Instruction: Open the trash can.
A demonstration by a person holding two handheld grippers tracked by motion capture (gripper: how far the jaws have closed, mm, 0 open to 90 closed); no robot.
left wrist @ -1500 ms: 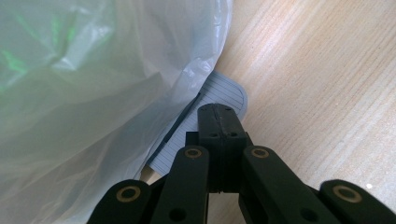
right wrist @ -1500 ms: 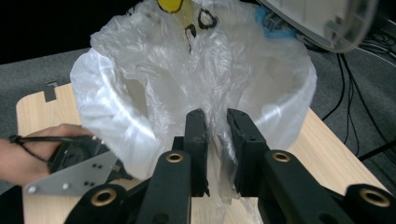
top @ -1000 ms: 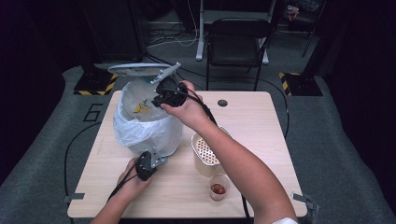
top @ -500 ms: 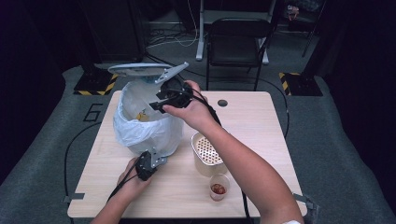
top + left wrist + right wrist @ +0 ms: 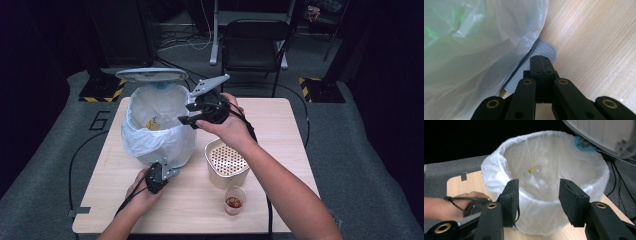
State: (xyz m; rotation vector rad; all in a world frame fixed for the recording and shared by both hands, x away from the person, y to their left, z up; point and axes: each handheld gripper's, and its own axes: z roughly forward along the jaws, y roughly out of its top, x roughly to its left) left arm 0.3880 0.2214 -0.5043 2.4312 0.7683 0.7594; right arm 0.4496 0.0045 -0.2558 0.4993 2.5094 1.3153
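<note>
My right gripper (image 5: pixel 192 114) has drawn back from over the white-bagged pedal bin (image 5: pixel 157 127), jaws just opening, empty; left gripper (image 5: pixel 159 176) jaws stay together on the grey ribbed pedal (image 5: pixel 536 53).

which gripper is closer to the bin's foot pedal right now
Left. The left gripper is shut, its tips right over the grey pedal; the right gripper is up by the bin rim.

place: looks like a lab or recording studio, not a home
floor: grey carpet (image 5: pixel 350 150) with hazard-striped feet (image 5: pixel 102 92) (stand bases, I think)
background: dark, loose cables (image 5: pixel 172 37), folding chair (image 5: pixel 255 45)
</note>
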